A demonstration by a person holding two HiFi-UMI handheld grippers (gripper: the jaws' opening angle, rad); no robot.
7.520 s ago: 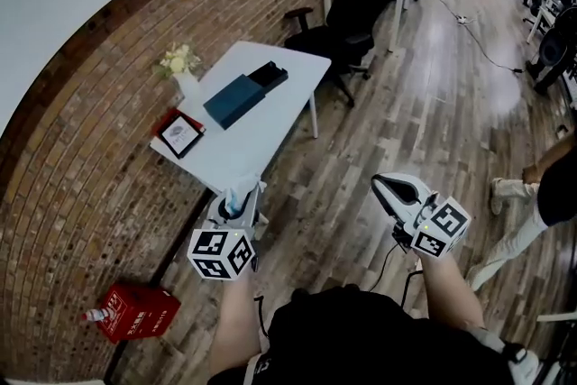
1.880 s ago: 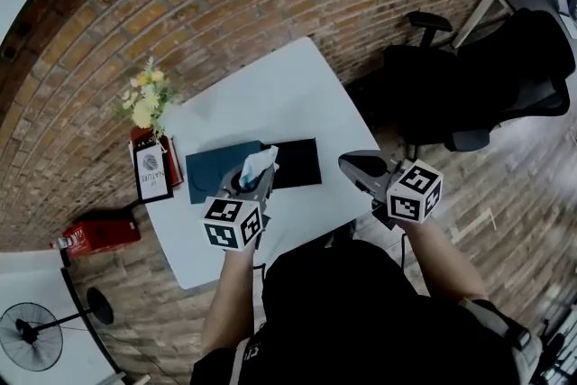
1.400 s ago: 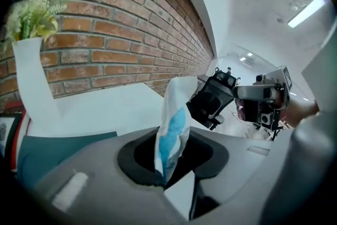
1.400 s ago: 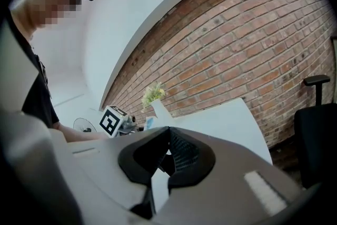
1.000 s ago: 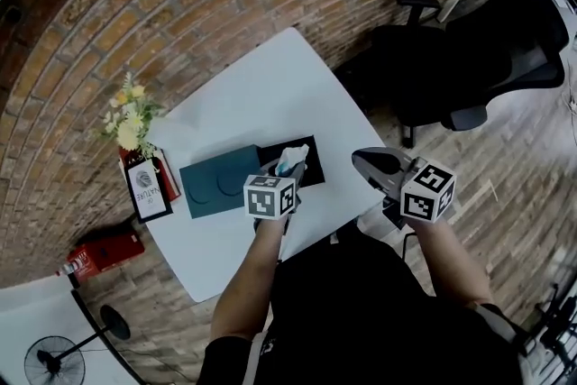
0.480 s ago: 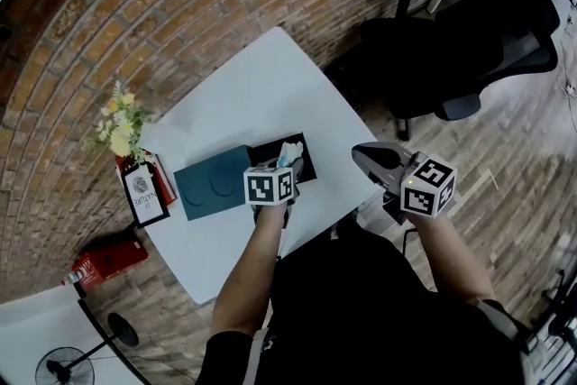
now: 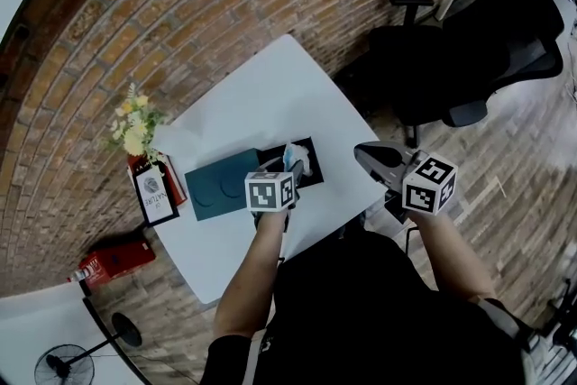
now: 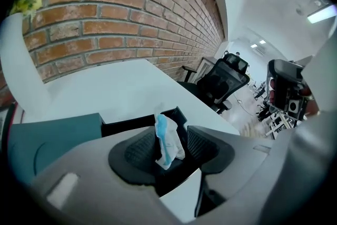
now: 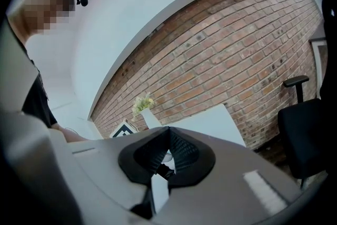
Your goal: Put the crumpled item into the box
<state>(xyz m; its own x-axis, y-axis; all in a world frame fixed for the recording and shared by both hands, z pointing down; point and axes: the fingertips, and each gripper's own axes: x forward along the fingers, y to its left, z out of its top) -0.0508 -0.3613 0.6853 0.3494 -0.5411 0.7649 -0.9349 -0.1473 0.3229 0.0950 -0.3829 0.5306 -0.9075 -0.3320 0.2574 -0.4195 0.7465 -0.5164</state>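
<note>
Compared with half a second ago, the left gripper (image 8: 171, 134) jaws are opening wide. The crumpled item (image 8: 166, 139) stands loose between them, over the box (image 8: 125, 125) at mid-frame. The right gripper (image 9: 168, 137) stays closed and empty.

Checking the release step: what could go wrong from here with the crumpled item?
1. The jaws of the left gripper are opening, yet the crumpled item leans on one pad; it may cling rather than drop.
2. It hangs near a corner of the black box, so it could land on the white table.
</note>
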